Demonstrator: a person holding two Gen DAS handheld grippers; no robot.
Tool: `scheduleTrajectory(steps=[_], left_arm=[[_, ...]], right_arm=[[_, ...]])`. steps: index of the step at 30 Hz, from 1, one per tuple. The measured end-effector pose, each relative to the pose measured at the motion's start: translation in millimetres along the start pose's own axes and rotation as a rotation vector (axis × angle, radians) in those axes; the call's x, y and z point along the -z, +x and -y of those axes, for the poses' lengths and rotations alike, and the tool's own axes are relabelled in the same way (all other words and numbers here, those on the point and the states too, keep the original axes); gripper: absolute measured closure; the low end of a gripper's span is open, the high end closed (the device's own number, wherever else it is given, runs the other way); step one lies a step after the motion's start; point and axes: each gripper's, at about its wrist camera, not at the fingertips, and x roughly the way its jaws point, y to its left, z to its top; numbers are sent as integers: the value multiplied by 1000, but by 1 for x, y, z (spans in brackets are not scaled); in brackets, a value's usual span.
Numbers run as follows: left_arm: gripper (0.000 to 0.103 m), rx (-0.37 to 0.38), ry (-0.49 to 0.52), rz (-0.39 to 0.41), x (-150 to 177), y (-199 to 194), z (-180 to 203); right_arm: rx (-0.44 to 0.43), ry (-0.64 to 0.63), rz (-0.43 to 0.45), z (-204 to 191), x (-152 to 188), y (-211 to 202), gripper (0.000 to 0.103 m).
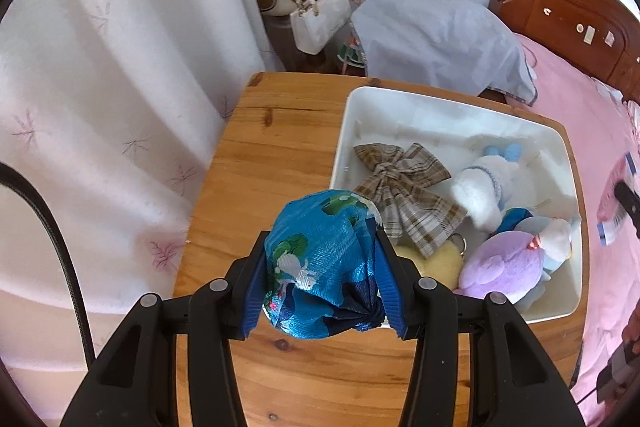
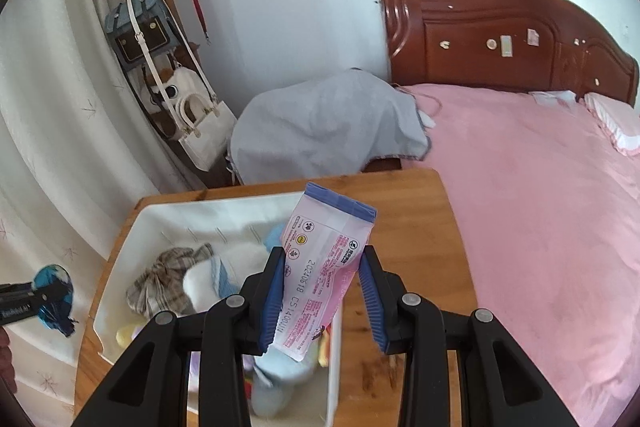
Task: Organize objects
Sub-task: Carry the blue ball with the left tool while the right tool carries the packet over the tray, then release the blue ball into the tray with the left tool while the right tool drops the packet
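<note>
Now the left gripper [image 1: 320, 267] grips a blue cloth bundle [image 1: 324, 263] and the right gripper [image 2: 322, 291] pinches a pink packet [image 2: 320, 267]; lower each well inside the white bin [image 1: 400, 99] before releasing.

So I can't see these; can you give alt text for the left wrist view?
The left gripper grips a blue patterned pouch above a wooden table. Right of it, a white bin holds a plaid bow and plush toys.
</note>
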Motion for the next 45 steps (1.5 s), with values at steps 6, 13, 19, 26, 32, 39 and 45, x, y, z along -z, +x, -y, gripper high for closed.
scheduleTrajectory(steps=[6,13,19,26,32,39,45], left_arm=[[50,18,12,-3,-7,9,13],[50,31,26,-15,-13,18,27],[48,57,21,-27,-14,21,35],[46,64,15,-20,-18,16,39],[38,33,32,4,-21,2,40],[35,24,-28,21,-17,-25,30],[35,-45,-64,61,-1,-50,19]], right_arm=[[-15,-42,-1,-13,-8,22,66],[-45,-64,-18,-23,-9,39,66],[-62,-74,-40,-26,-9,46,64],[-59,-100,-45,-28,-9,44,64],[-40,-133,-38,-34,-10,34,37],[-33,-151,9,-43,-14,7,23],[-27,-159,52,-50,-11,-22,22]])
